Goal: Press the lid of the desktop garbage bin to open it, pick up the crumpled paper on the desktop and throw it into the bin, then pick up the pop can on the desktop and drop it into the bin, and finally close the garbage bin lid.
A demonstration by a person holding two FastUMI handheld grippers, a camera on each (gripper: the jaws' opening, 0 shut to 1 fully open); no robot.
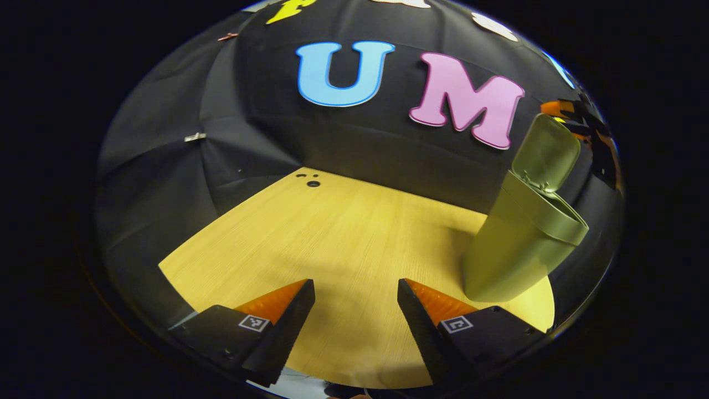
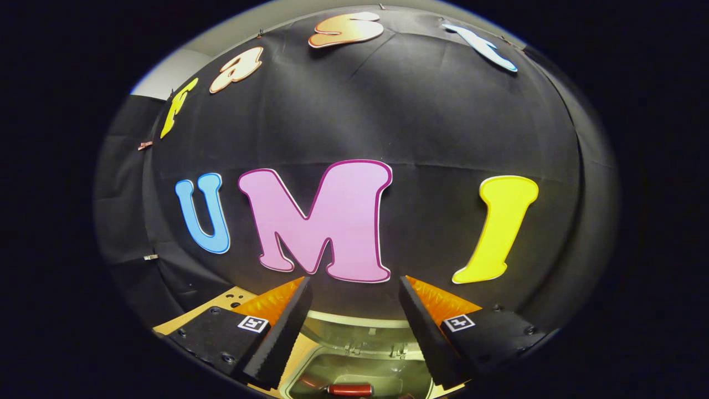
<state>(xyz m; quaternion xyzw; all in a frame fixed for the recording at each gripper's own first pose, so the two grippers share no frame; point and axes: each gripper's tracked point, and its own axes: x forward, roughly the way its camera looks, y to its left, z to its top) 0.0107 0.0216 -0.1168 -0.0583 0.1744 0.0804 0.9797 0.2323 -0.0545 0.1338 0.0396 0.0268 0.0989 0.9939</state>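
Right gripper view: right gripper (image 2: 354,332) hangs over the open bin (image 2: 360,377), jaws spread wide, nothing between them. Down inside the bin lies a red cylinder, most likely the can (image 2: 349,389), though the edge of the view cuts it off so I can't be fully sure. Hinge and lid base (image 2: 365,332) sit just past the fingertips. Paper isn't something I can pick out in the bin from here.

Left gripper view: left gripper (image 1: 356,321) also released, jaws wide apart, empty, low over the desk (image 1: 332,233). Bin (image 1: 515,244) stands to its right near the desk's far-right corner, lid (image 1: 545,152) tilted up and back, fully open. Desk around it looks bare.

Judged step: both items seem to be in, so closing the lid is what's left. To do it well: the right gripper is the nearer one, so use it. Lift clear of the rim first, reach behind the raised lid, and push its top edge forward and down with a fingertip or closed jaws. Press near the lid's free edge, not by the hinge, so it swings easily. Push straight down at the end until it seats; the bin looks light and tall, so a sideways shove could tip or slide it. Keep the left gripper out of the way, or near the bin's base to steady it.
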